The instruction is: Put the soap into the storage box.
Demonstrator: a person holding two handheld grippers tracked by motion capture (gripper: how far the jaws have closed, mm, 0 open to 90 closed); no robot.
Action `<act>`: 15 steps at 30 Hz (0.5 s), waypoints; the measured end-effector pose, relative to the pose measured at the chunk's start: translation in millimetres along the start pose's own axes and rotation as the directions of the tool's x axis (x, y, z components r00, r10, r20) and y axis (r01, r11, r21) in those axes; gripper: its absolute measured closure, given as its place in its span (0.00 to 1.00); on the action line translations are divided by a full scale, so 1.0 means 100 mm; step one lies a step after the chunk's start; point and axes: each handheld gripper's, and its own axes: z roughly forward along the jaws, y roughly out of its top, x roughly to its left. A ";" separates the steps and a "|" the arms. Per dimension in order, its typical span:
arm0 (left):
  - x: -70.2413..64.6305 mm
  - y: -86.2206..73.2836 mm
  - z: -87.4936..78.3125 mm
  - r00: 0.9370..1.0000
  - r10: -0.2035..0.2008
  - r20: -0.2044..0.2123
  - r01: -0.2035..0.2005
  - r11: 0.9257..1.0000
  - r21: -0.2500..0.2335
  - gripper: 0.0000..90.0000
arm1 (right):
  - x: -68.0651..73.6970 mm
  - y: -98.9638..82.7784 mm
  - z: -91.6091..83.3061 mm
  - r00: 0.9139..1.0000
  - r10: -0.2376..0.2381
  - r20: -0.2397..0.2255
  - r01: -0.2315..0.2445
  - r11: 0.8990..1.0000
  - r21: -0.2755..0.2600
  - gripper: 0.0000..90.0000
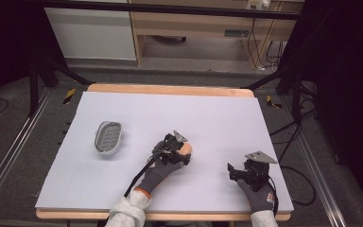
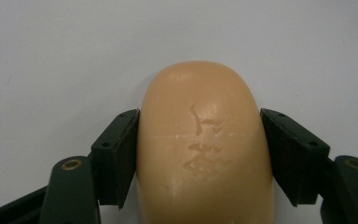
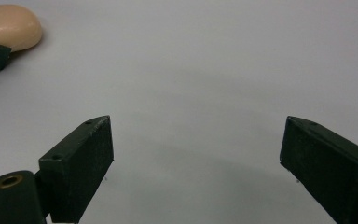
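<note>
A peach-coloured bar of soap point(image 2: 204, 140) sits between the jaws of my left gripper point(image 2: 200, 154), which press on both its sides. In the high view the soap point(image 1: 187, 149) lies at the middle of the white table under the left gripper point(image 1: 178, 147). A grey soap dish point(image 1: 108, 137) with a ribbed floor stands to the left of it. My right gripper point(image 1: 233, 171) hovers near the front right, and in the right gripper view it point(image 3: 196, 158) stands open over bare table, with the soap point(image 3: 9, 25) at the far upper left.
The white table top point(image 1: 170, 118) has a wooden rim at back and front. Dark metal frame legs and cables stand around the table. A wooden cabinet is behind it.
</note>
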 end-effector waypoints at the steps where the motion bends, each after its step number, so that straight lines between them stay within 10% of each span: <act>1: 0.00 0.00 0.00 1.000 -0.001 0.000 0.001 1.000 0.001 0.34 | 0.00 0.00 0.00 1.000 -0.003 0.000 0.003 1.000 0.000 0.11; 15: -0.01 0.01 -0.03 1.000 0.000 -0.004 0.000 1.000 0.000 0.35 | -0.01 0.00 0.00 1.000 0.002 -0.007 -0.002 1.000 0.003 0.11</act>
